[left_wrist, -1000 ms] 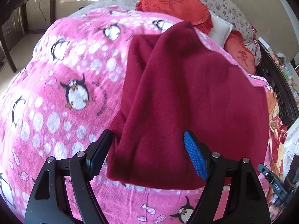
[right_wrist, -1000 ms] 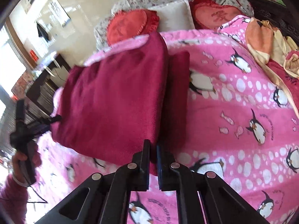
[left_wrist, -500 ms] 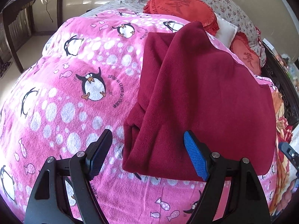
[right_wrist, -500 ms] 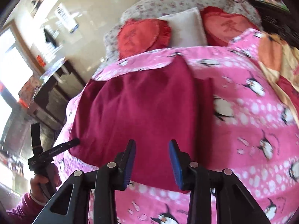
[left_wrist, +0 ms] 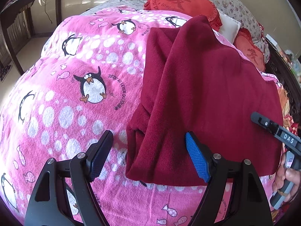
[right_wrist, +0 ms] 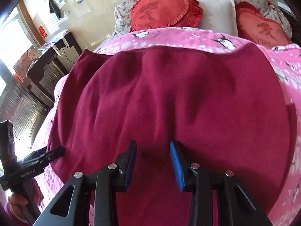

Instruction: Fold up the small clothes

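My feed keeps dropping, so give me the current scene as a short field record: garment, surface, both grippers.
garment: dark red garment, partly folded, lying flat
surface: pink penguin blanket on a bed
left gripper: jaws open, empty, over the garment's near edge
right gripper: jaws open, empty, above the garment
background: red heart cushions at the bed's far end

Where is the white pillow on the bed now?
The white pillow lies at the head of the bed, between the two red heart cushions, beyond the far edge of the pink penguin blanket in the right wrist view.
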`<action>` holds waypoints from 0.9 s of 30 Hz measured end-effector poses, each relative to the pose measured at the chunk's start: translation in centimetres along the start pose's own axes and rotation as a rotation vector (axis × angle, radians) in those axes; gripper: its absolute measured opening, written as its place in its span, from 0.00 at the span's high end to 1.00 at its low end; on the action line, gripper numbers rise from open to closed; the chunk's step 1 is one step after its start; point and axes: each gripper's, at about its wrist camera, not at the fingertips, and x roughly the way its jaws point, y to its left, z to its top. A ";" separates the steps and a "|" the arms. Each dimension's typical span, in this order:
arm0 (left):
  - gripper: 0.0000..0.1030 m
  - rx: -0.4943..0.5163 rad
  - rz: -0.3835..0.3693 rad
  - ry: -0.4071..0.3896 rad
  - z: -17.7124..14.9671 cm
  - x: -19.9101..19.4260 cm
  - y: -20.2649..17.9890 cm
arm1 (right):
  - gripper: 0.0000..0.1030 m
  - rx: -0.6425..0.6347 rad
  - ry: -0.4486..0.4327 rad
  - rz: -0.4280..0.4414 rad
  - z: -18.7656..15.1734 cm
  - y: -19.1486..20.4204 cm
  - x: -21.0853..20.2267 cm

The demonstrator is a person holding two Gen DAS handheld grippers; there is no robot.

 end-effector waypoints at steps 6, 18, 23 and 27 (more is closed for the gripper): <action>0.22 -0.005 0.011 -0.006 -0.2 0.3 -0.2 | 0.55 -0.065 0.019 -0.009 1.9 1.5 1.6; 0.22 -0.050 -0.025 -0.051 -1.0 -0.4 0.7 | 0.52 -0.107 -0.004 0.031 5.9 6.0 2.9; 0.22 -0.081 -0.065 -0.065 -1.1 -0.8 1.8 | 0.52 -0.074 0.016 0.084 8.4 8.6 4.4; 0.22 -0.112 -0.085 -0.099 -1.3 -1.1 2.6 | 0.52 -0.082 0.006 0.146 10.0 12.1 4.2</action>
